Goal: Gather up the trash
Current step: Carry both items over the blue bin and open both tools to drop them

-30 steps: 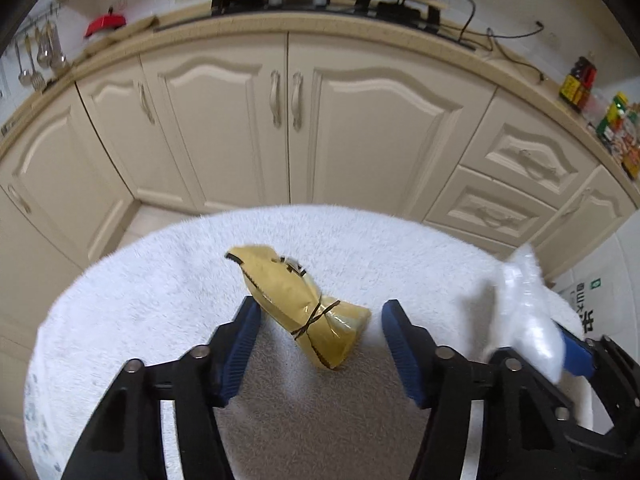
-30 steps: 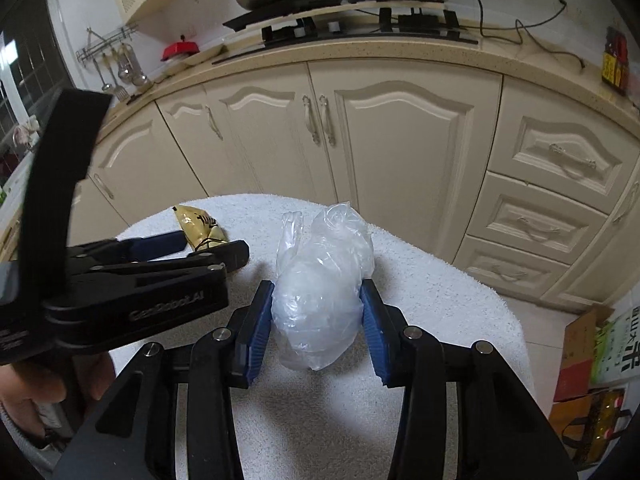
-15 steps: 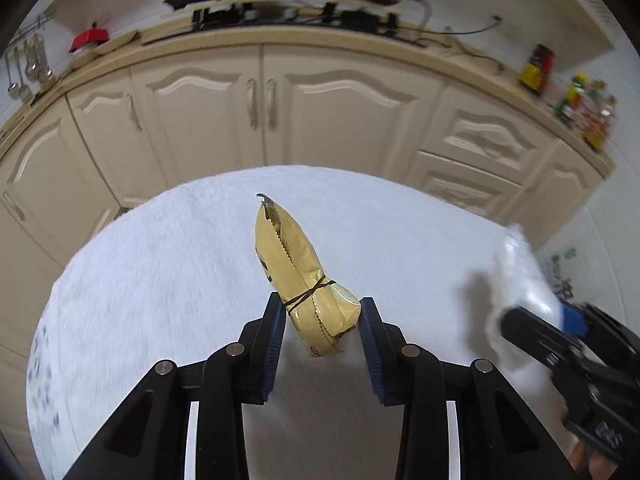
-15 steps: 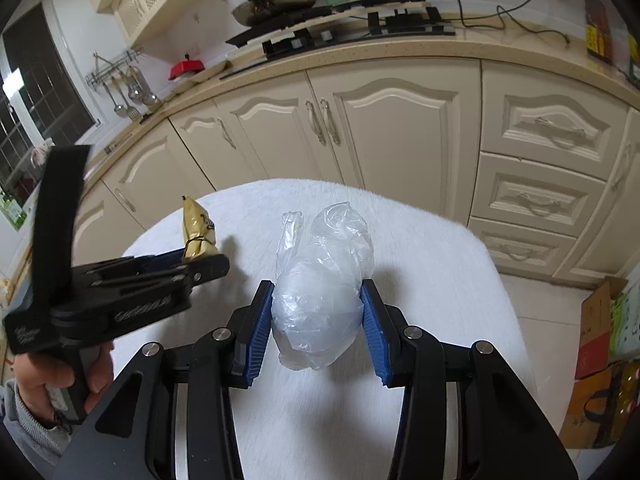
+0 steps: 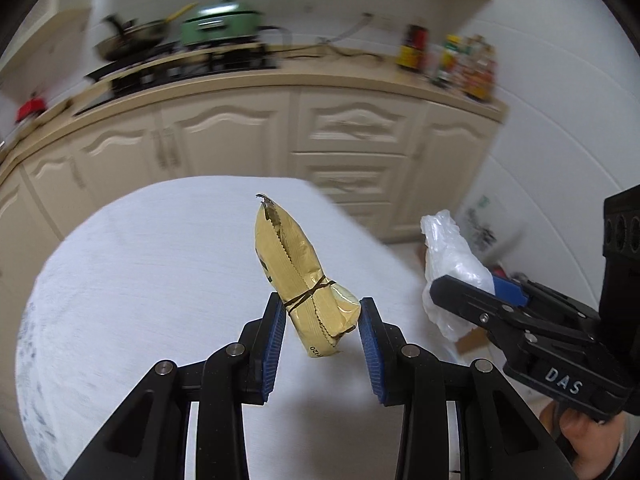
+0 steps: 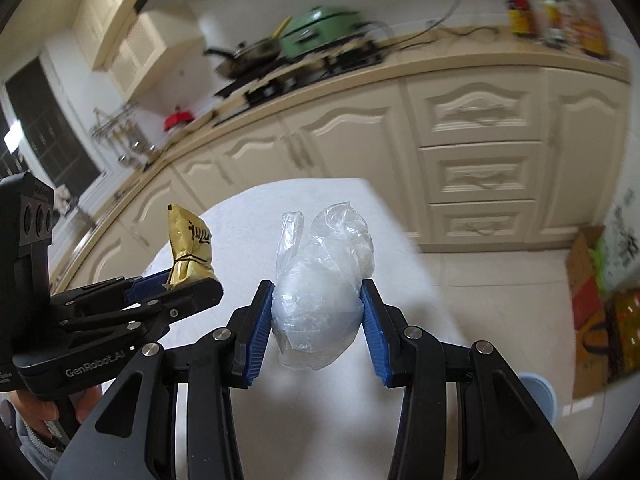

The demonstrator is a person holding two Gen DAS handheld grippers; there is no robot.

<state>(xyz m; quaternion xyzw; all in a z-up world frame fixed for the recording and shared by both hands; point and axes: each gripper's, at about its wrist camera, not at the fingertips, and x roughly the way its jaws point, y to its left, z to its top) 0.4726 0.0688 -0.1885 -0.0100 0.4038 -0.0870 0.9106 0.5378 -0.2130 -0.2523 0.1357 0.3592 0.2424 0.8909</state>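
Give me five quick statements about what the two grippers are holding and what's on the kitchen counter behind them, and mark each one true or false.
1. The left gripper holds a gold foil snack packet tied with a dark band. True.
2. The right gripper is empty. False: its fingers clamp a crumpled clear plastic bag.
3. The packet lies flat on the white fuzzy tabletop. False: it is held up between the fingers.
4. A green lidded cooker sits on the counter beside a dark frying pan. True.
5. The cabinet doors stand open. False: they are closed.
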